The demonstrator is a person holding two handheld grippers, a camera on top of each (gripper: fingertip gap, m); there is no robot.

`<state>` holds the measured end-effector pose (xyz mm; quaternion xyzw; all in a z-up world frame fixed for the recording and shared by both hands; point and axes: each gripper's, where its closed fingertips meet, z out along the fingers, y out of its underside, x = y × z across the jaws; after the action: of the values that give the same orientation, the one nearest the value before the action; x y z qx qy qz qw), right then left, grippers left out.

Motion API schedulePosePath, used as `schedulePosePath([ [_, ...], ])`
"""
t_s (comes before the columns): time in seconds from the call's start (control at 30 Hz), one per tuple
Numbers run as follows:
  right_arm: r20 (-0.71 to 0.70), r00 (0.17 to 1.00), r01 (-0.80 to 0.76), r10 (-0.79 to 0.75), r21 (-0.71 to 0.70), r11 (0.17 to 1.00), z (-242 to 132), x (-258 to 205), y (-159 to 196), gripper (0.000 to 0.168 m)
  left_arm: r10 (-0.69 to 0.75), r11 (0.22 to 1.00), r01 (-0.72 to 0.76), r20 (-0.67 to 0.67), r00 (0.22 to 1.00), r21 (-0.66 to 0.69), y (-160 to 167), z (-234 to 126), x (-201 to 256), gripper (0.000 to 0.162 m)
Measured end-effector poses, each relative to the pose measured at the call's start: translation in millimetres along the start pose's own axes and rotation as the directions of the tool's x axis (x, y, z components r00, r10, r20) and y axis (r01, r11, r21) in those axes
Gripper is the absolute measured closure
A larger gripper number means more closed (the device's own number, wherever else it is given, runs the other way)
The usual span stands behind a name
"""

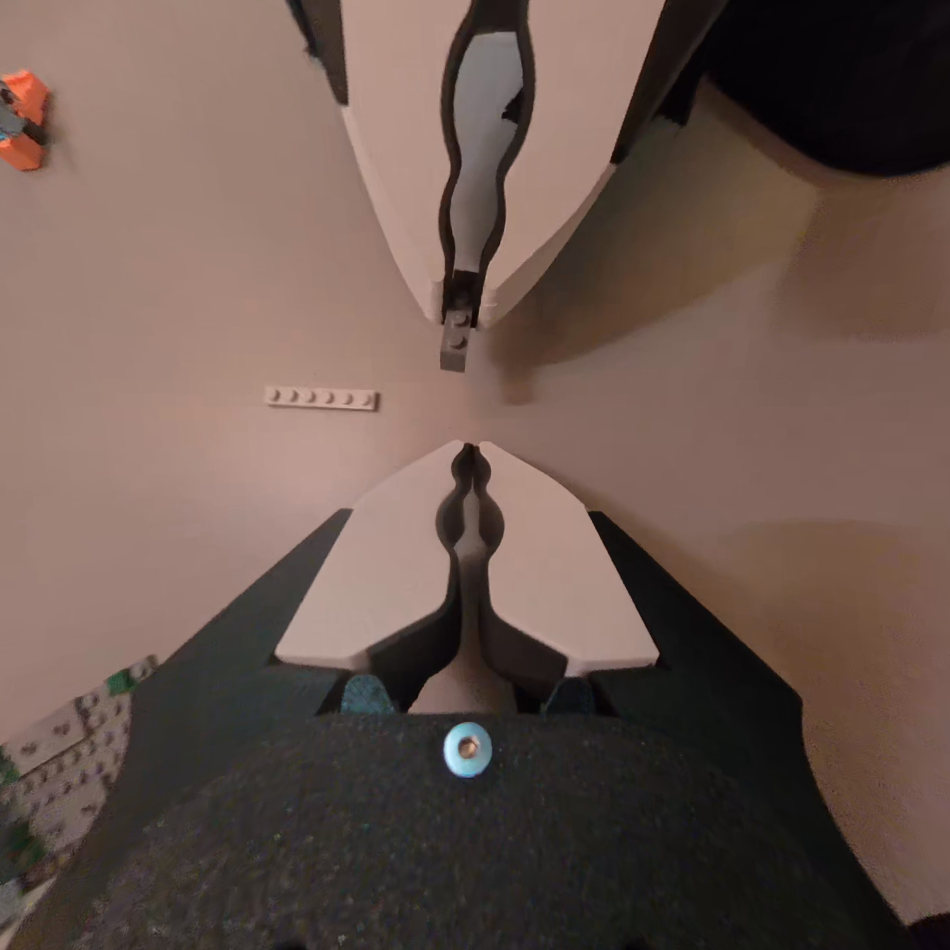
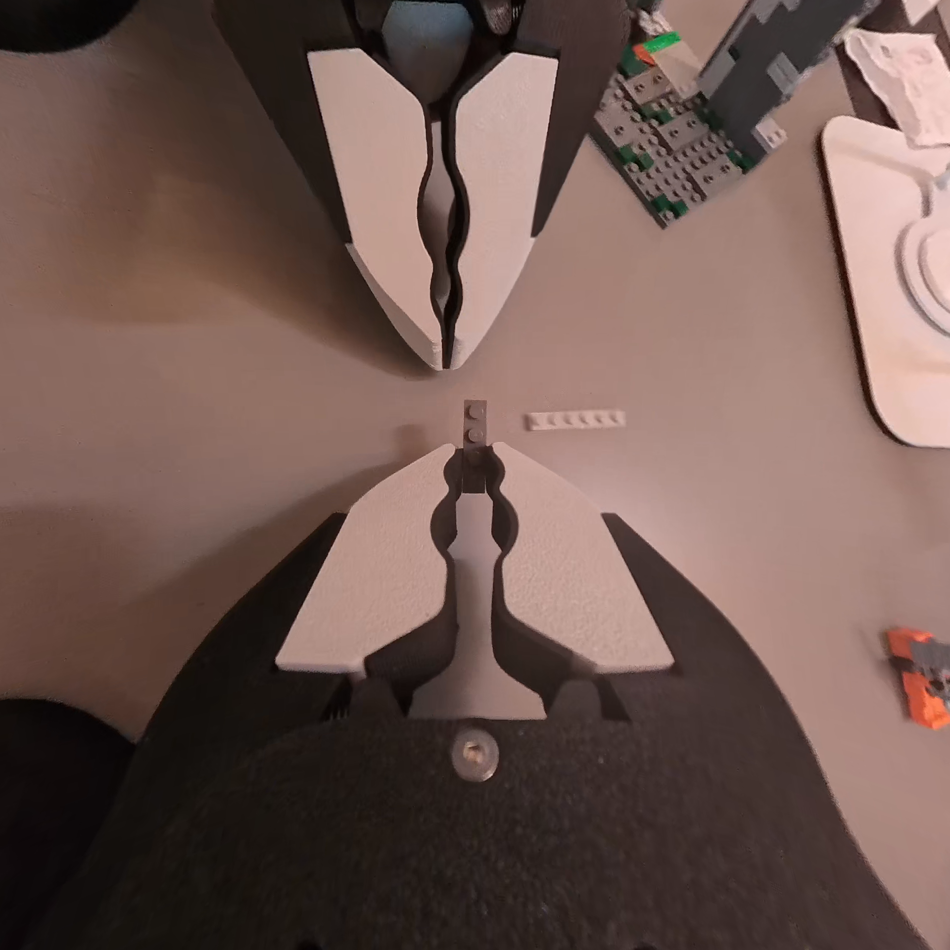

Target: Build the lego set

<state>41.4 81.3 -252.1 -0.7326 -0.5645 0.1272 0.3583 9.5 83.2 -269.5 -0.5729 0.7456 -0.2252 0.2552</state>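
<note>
My right gripper is shut on a small dark grey plate, which sticks out forward from its fingertips just above the table. The same plate shows in the left wrist view, held by the right gripper that points toward me. My left gripper is shut and empty, tip to tip with the right one; it also shows in the right wrist view. A long white one-stud-wide plate lies flat on the table beside both tips.
A grey and green Lego build with a dark tower stands at the far right, partly seen at the left wrist view's lower left. A small orange and grey Lego piece lies apart. A white board lies at the right edge. Across from one pair of fingers to the other is roughly 4 centimeters.
</note>
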Motion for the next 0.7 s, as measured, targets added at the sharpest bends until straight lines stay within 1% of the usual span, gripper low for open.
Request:
schedulePosePath([
  [0.1,-0.005,1.0,0.016,-0.016,-0.027,1.0,3,2,-3,0.16,0.012,1.0,-0.011,0.037,0.999,-0.019,4,-2,2,0.162],
  [0.2,-0.039,0.999,-0.031,0.029,-0.05,0.998,0,15,2,0.16,0.019,1.0,-0.017,0.1,0.995,-0.013,8,-4,-14,0.162],
  [0.27,-0.063,0.995,-0.079,0.076,-0.051,0.996,-4,24,6,0.16,0.048,0.999,-0.048,0.116,0.992,-0.006,8,-4,-27,0.162],
  [0.3,-0.071,0.993,-0.096,0.093,-0.046,0.994,-7,27,8,0.16,0.081,0.997,-0.081,0.115,0.99,-0.001,7,-3,-33,0.159],
  [0.33,-0.074,0.992,-0.108,0.105,-0.04,0.993,-9,29,9,0.16,0.114,0.993,-0.114,0.104,0.988,-0.003,5,-2,-41,0.149],
  [0.43,-0.088,0.988,-0.132,0.128,-0.035,0.991,-13,31,13,0.16,0.204,0.979,-0.204,0.013,0.979,-0.002,0,4,-59,0.139],
  [0.53,-0.088,0.985,-0.149,0.146,-0.025,0.989,-15,28,17,0.16,0.293,0.956,-0.294,-0.104,0.95,0.009,-6,10,-69,0.135],
  [0.6,-0.088,0.984,-0.157,0.155,-0.022,0.987,-16,26,22,0.16,0.357,0.932,-0.363,-0.171,0.918,-0.005,-9,15,-73,0.133],
  [0.7,-0.078,0.98,-0.182,0.181,-0.005,0.983,-20,24,29,0.16,0.444,0.877,-0.476,-0.269,0.855,-0.063,-6,23,-77,0.131],
])
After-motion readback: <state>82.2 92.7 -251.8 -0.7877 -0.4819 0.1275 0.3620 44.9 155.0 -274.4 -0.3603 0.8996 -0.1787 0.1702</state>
